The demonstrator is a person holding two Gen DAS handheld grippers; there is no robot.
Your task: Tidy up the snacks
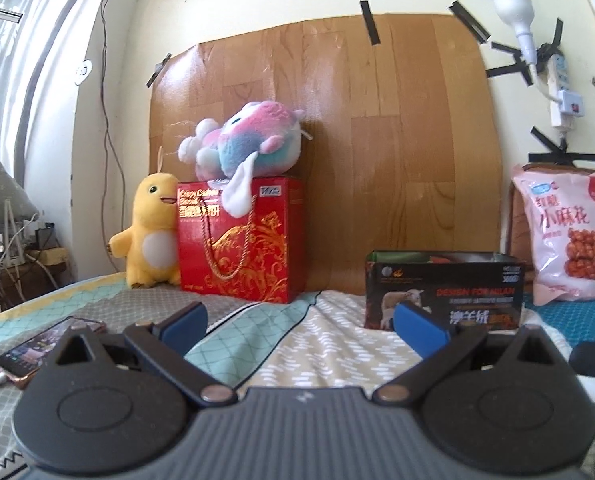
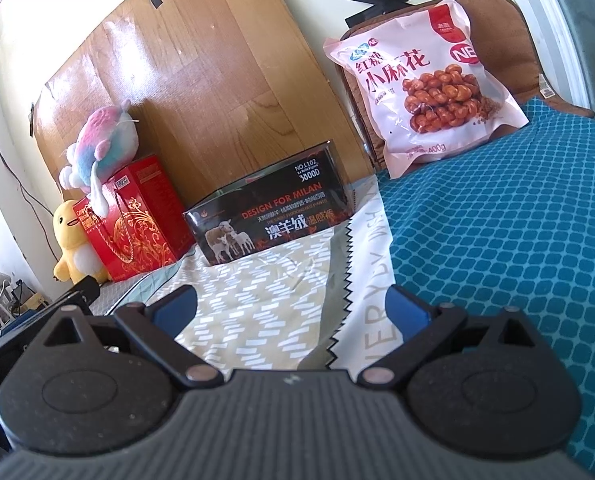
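A pink snack bag with fried twists printed on it leans against a brown cushion at the back right of the bed; it also shows in the left wrist view. An open black box marked "Design for Milan" stands on the bed, also in the right wrist view. A red biscuit gift box stands at the back left, also in the right wrist view. My left gripper is open and empty, short of the black box. My right gripper is open and empty above the bedspread.
A pastel plush lies on the red box and a yellow plush stands beside it. A phone with a cable lies at the left. A teal patterned cover spreads at the right. A wood-pattern sheet is taped to the wall.
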